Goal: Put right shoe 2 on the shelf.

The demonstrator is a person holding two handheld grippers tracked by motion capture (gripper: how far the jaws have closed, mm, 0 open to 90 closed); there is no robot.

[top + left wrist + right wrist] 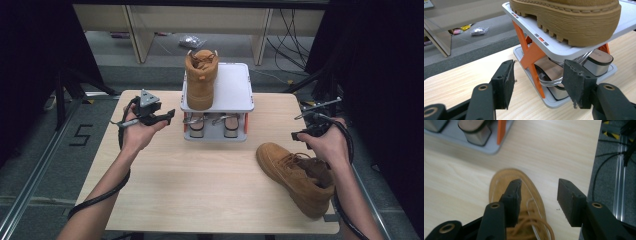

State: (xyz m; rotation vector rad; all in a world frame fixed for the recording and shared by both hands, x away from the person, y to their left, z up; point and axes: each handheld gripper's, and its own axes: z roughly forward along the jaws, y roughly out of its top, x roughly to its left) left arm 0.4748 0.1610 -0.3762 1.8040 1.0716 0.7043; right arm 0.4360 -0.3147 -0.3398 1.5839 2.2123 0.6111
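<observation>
Boot number two lies on the table at the lower right of the high view: a tan lace-up boot (300, 175), toe pointing to the upper left, ankle collar at the table's near right edge. It looks fairly heavy for its size, with a thick stiff sole and a soft suede-like upper that would give under the pads. I'd say the padded collar or the heel counter is the place to pinch; the laces are too loose to trust.

Right gripper (539, 195) hovers over the toe with jaws partly spread and nothing between them, one pad over the toe cap, the other over bare wood.

Left gripper (537, 80), at the centre left of the high view, stands wide and empty, aimed at the two-tier shoe rack (232, 87). The matching boot (201, 80) already stands on the top shelf's left half, so the right half is free. Slippers (554, 75) fill the lower tier. Orange struts (530, 53) and the shelf edge are what could snag on the way in.
</observation>
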